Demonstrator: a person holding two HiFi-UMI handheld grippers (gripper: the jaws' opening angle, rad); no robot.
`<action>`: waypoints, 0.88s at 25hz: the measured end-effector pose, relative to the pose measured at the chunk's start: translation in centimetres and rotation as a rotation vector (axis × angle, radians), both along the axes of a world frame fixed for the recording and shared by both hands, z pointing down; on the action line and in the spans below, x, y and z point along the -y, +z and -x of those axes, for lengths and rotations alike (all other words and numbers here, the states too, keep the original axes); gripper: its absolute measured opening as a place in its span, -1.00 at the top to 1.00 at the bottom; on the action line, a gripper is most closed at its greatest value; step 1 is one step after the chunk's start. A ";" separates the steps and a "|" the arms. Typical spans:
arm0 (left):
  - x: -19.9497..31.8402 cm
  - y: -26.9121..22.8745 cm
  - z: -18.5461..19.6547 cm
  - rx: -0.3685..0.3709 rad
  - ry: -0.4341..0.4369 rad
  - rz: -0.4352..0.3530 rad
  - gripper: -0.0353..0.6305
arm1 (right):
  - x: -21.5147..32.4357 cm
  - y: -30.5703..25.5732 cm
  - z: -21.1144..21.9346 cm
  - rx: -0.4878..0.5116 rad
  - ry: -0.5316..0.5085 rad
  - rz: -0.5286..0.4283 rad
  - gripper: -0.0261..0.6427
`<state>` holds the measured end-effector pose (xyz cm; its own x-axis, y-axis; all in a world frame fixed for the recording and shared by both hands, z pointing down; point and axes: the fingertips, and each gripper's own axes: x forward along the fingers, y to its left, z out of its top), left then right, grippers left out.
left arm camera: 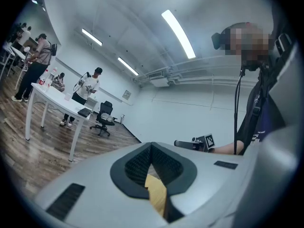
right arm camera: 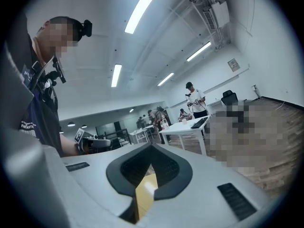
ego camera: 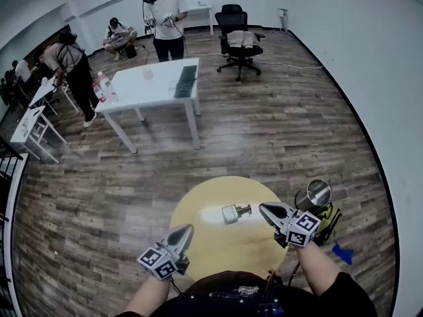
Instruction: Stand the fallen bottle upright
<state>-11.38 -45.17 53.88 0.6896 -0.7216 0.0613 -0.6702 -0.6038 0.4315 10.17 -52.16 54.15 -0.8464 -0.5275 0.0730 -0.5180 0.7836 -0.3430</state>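
Note:
A small clear bottle point(ego camera: 234, 212) with a metal cap lies on its side in the middle of the round yellow table point(ego camera: 205, 243), cap pointing right. My right gripper point(ego camera: 264, 208) hovers just right of the cap, jaws shut and holding nothing. My left gripper point(ego camera: 188, 230) is lower left of the bottle over the table, also shut and empty. In the left gripper view its jaws point(left arm camera: 151, 148) meet, with only yellow tabletop behind them. The right gripper view shows the same for its jaws point(right arm camera: 152, 148). Neither gripper view shows the bottle.
A metal cylinder point(ego camera: 314, 193) and a yellow-green bag point(ego camera: 329, 216) sit on the floor right of the table, with a blue scrap point(ego camera: 342, 253) nearby. Farther off stand a white table point(ego camera: 155, 88), a black office chair point(ego camera: 238, 41) and several people.

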 end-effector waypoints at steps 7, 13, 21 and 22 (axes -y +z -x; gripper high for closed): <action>2.0 8.4 -0.1 -0.003 0.008 0.100 0.88 | 2.3 9.7 1.5 -0.088 -0.019 0.033 0.84; 4.4 15.4 -1.7 -0.015 0.017 0.200 0.88 | 5.5 18.2 2.1 -0.201 -0.045 0.047 0.49; 5.0 21.5 -2.4 -0.037 0.030 0.264 0.88 | 8.4 27.1 0.1 -0.292 0.063 0.089 0.22; 5.0 22.0 -2.6 -0.038 0.032 0.268 0.88 | 8.6 28.1 -0.3 -0.304 0.079 0.107 0.22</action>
<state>-8.81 -50.18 75.87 0.7171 -0.6611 0.2210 -0.6332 -0.4852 0.6030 10.45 -60.77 82.24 -0.7339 -0.5664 0.3749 -0.6672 0.7046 -0.2416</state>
